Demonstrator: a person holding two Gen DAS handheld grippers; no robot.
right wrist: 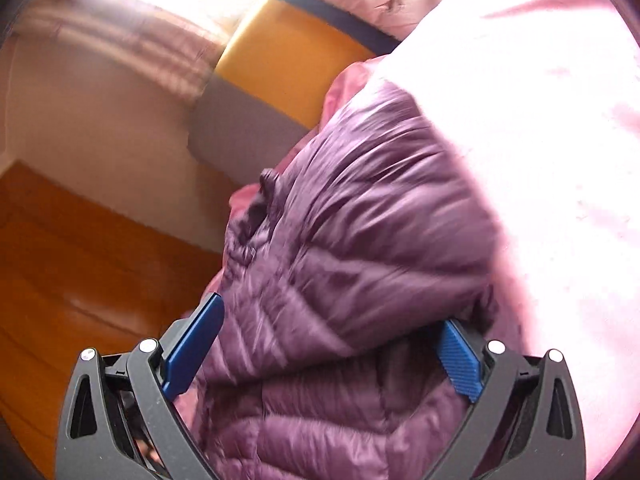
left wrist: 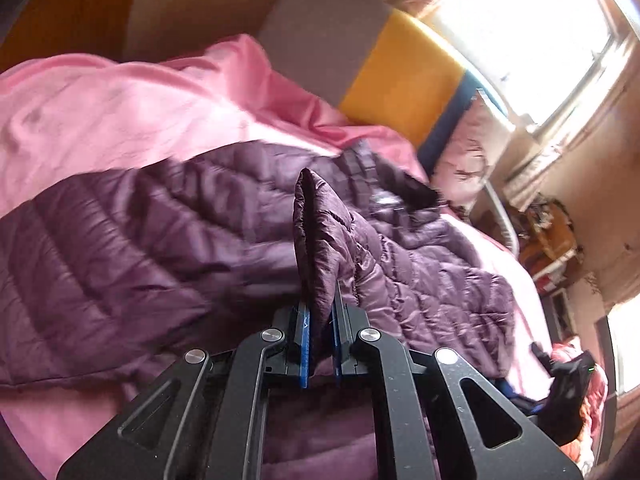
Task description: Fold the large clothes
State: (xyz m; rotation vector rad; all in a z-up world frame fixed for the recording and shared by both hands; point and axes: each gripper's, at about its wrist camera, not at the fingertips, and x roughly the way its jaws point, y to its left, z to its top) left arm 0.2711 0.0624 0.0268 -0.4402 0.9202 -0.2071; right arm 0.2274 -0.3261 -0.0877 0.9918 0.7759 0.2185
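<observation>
Pink bedding (left wrist: 100,112) covers the bed, with the purple puffer jacket (left wrist: 160,232) spread across it. My left fingers (left wrist: 320,320) pinch a jacket fold standing toward twelve o'clock; my right fingers (right wrist: 320,344) are spread wide around bunched jacket fabric.

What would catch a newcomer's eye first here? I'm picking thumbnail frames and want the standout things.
First, the purple quilted jacket sprawled across the pink bedcover, filling the middle of both views. Next, the left gripper pinching a fold of that jacket so it stands upright in front of the camera, while the right gripper gapes wide around the fabric, blue fingers apart. Behind, a yellow and grey headboard sits beside the glaring window.
</observation>
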